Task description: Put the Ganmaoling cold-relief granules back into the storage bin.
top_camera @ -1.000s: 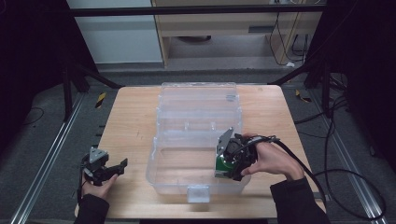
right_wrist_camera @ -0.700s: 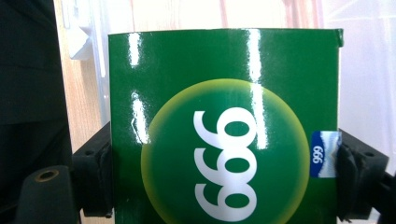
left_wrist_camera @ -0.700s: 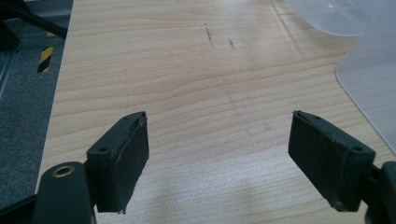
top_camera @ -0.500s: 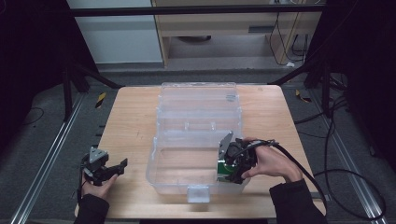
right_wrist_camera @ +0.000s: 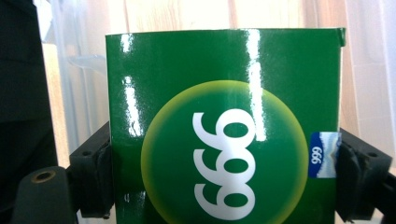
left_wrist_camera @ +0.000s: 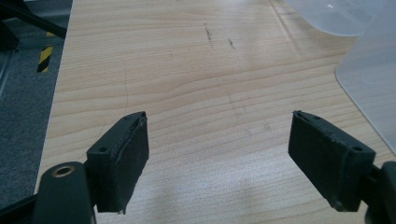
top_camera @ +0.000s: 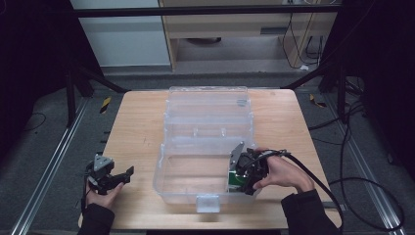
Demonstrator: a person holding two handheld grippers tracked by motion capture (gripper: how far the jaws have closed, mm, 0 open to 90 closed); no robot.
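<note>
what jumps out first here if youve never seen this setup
The green box with white 999 on it, between the right gripper's jaws, which have just been opening. It sits inside the near right corner of the clear bin mid-table. The left gripper rests open at the table's near left edge.

Only thing I can read from here is on the green box [right_wrist_camera: 224,126]: big white "999" inside its yellow-green circle, showing upside down in my right gripper view, plus a tiny "999" on the blue tag at its right edge.
</note>
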